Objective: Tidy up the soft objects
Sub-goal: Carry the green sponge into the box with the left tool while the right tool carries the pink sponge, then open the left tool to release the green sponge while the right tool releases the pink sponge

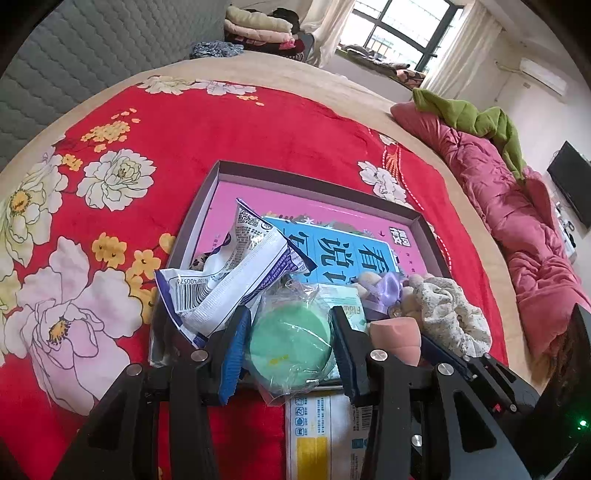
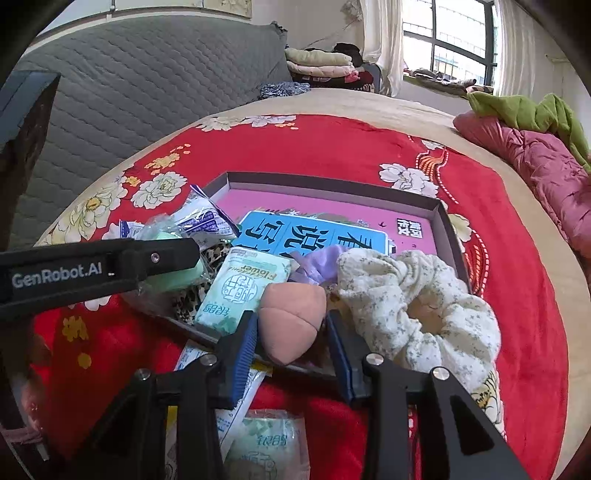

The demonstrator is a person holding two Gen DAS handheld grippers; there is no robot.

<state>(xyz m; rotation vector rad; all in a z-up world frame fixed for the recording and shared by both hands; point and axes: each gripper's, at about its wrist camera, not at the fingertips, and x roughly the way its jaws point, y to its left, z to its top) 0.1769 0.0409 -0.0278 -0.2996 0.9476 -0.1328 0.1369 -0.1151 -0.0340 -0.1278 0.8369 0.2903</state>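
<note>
- We see a bed with a red floral blanket (image 1: 229,140), a grey quilted headboard (image 2: 147,92) behind it, and a window (image 1: 402,29) with white curtains at the far end.
- Folded clothes (image 1: 258,26) are stacked at the bed's far edge; a pink quilt (image 1: 517,221) with a green cloth (image 1: 476,122) on it lies along the right side.
- A shallow cardboard box (image 1: 221,177) with a pink printed bottom sits on the blanket and holds the soft things.
- Left gripper (image 1: 290,350) tilts down at the box's near edge, jaws pinching a green round sponge in clear wrap (image 1: 291,347).
- A white-and-blue packet (image 1: 236,273) leans over the box's left edge, just beside the left gripper.
- Right gripper (image 2: 291,336) tilts down too; a pink teardrop makeup sponge (image 2: 291,321) is between its jaws, left pad touching, right pad a little apart, so the grip is loose.
- A cream floral scrunchie (image 2: 424,310) lies just right of the pink sponge, a mint tissue pack (image 2: 243,288) just left, and a purple bow (image 2: 317,266) behind.
</note>
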